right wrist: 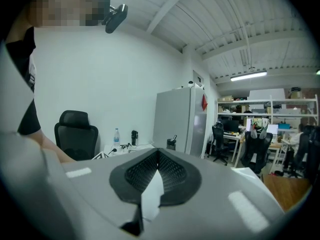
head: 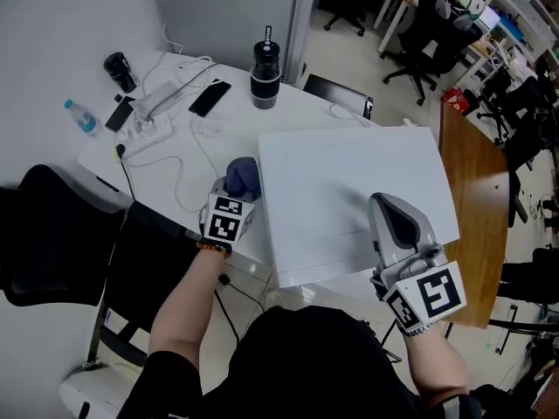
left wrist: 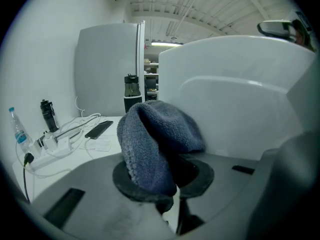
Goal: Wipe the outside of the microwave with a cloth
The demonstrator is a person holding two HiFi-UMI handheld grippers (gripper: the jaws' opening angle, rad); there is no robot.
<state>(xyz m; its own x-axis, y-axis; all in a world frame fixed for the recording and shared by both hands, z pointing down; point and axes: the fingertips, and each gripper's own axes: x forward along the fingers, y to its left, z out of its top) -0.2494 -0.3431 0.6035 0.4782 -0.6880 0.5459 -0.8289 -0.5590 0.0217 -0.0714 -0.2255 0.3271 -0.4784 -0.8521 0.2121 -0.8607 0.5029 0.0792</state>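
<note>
Left tool [head: 234,190], clamped on a blue cloth [head: 243,175], at the microwave's [head: 349,182] left side; right tool [head: 384,206], closed on nothing, above its top. A hard push could slide the microwave across the bench [head: 166,160].

White table [head: 231,120], its left half cluttered. Black insulated mug [head: 265,75] upright near the far edge, with a black phone [head: 210,97] flat just left of it. White power strip [head: 148,127], white cables [head: 188,168] looping toward the near edge. Dark bottle [head: 120,71] at the far left corner. Clear water bottle [head: 81,117], blue cap, at the left edge. Black office chair [head: 48,234] beside the table, lower left. Wooden desk [head: 476,190] on the right, more black chairs [head: 424,42] beyond. Tall grey cabinet [left wrist: 107,69] behind the table.
</note>
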